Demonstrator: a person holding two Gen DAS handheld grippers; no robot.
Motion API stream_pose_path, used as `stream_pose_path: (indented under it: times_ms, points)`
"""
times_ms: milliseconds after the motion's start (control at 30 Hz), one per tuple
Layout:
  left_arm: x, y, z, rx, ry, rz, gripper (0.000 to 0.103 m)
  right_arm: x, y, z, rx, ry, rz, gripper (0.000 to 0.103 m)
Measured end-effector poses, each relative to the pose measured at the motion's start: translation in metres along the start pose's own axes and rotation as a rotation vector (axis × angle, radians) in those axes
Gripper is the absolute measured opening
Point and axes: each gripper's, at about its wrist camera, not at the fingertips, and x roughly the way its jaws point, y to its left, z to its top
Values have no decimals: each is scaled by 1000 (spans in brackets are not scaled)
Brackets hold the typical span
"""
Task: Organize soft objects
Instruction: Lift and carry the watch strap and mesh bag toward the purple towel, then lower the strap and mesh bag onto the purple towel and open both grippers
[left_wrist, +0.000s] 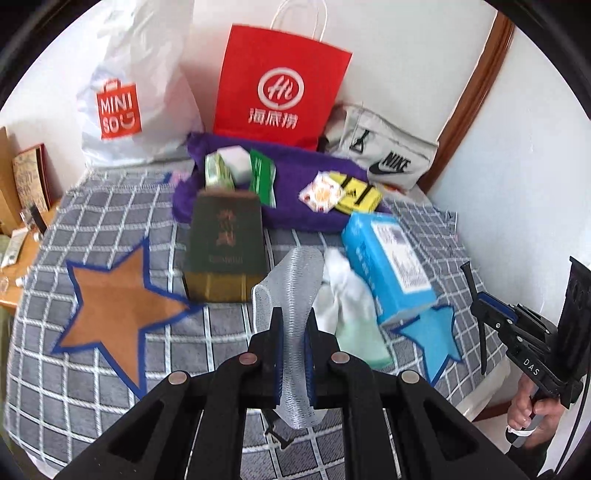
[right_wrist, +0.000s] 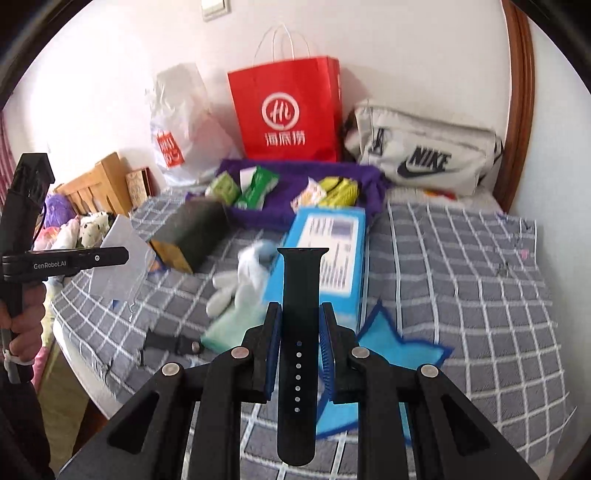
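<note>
The left gripper (left_wrist: 293, 328) is clamped on a floppy white mesh strip (left_wrist: 295, 295), the right gripper (right_wrist: 299, 325) pinches a black watch strap (right_wrist: 300, 332), both above the checked bed (right_wrist: 461, 277). Either limp piece could slip out or snag the blue box (right_wrist: 325, 258) beneath.

A red paper bag (left_wrist: 280, 85) with white handles stands against the white wall at the back of the bed (right_wrist: 461, 266), whose cover is a grey and white check; a white Miniso plastic bag (left_wrist: 133, 92) stands just to its left; a grey Nike pouch (right_wrist: 424, 151) lies to its right, beside a brown wooden frame (right_wrist: 521, 92); a dark green box (left_wrist: 225, 247) with a gold edge rests on the cover near a blue carton (left_wrist: 384, 258); a wooden cabinet (right_wrist: 99, 184) stands beyond the bed's left edge.
</note>
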Motion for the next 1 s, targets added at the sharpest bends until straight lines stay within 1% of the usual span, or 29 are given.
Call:
stream_pose_path:
  times_ms: [267,500,700,833,1000]
  points:
    - [-16,-7,38,22,-63,5,8,6,6,37,-14,-38,22,20]
    - [-13,-6,79,9,-100,5,8,25,1,70,6,-47,31,20]
    - [10,-1,114,-15,-93,-19,8,48,-8,104,13,-60,34,20]
    - [26,2,132,-32,-81,-61,8,65,-14,124,23,-69,31,20]
    - [52,1,154,-28,-74,-79,8,90,-22,150,28,-76,32,20]
